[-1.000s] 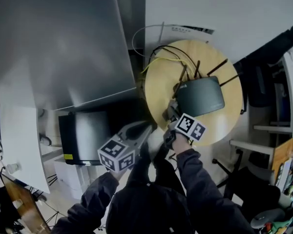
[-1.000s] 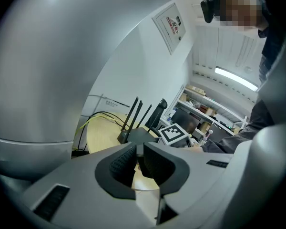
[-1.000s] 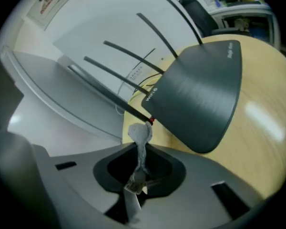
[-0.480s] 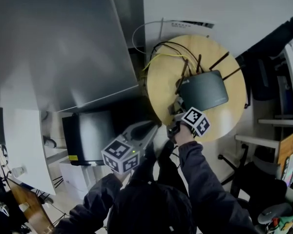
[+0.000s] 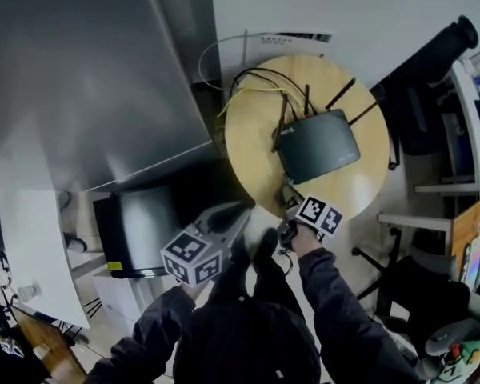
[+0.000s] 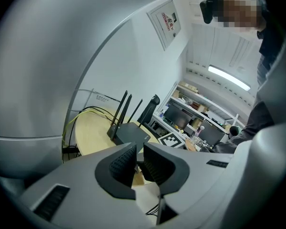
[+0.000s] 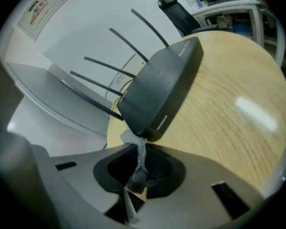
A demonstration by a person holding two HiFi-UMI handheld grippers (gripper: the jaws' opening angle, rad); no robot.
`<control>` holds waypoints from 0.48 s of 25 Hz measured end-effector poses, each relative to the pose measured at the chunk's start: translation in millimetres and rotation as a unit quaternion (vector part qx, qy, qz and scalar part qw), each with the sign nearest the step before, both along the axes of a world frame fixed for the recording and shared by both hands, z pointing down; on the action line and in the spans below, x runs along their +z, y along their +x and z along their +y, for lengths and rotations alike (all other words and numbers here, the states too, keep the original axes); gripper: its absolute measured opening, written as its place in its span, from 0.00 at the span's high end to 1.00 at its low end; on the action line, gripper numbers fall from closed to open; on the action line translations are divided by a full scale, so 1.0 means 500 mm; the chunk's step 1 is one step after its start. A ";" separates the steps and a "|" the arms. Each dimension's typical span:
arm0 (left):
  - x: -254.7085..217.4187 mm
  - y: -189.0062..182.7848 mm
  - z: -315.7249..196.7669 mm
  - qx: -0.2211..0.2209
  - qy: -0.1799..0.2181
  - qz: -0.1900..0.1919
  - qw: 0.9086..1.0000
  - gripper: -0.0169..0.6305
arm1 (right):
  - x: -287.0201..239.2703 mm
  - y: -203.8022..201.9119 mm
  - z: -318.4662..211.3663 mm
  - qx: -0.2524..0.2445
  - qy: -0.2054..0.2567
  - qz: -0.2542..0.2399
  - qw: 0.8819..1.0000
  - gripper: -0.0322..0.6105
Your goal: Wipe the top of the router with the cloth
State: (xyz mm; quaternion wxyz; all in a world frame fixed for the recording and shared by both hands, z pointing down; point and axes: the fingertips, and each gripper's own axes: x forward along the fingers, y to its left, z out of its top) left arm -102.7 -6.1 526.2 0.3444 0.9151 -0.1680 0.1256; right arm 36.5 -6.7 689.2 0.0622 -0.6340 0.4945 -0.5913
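A dark grey router [image 5: 318, 145] with several antennas lies on a round wooden table [image 5: 360, 194]. My right gripper [image 5: 291, 194] hovers at the table's near edge, just short of the router's near left corner. In the right gripper view it is shut on a thin grey cloth [image 7: 141, 159], whose free end rises to the router [image 7: 164, 87] corner. My left gripper [image 5: 237, 212] hangs lower left, off the table's edge. Its jaws [image 6: 139, 163] are shut with nothing between them, and the router [image 6: 131, 133] is beyond them.
Yellow and black cables [image 5: 260, 86] run off the table's back left. A big grey panel [image 5: 88, 78] fills the left side, with a black box [image 5: 136, 226] below it. A dark chair [image 5: 428, 78] and shelves [image 5: 472, 118] stand at the right.
The head view has swung, so the table sits further left in the picture. Both grippers keep about the same places beside the router, the right one still holding the cloth.
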 end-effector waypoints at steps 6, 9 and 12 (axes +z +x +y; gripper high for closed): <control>-0.002 0.006 0.006 0.012 0.000 0.000 1.000 0.93 | 0.001 0.012 0.021 -0.145 -0.003 0.070 0.987 0.85; -0.003 0.019 0.009 0.025 0.000 -0.001 1.000 0.93 | 0.000 0.015 0.025 -0.213 -0.004 0.086 0.973 0.85; -0.002 0.046 0.009 0.041 0.000 -0.002 0.999 0.93 | -0.005 0.023 0.023 -0.267 -0.006 0.119 0.956 0.85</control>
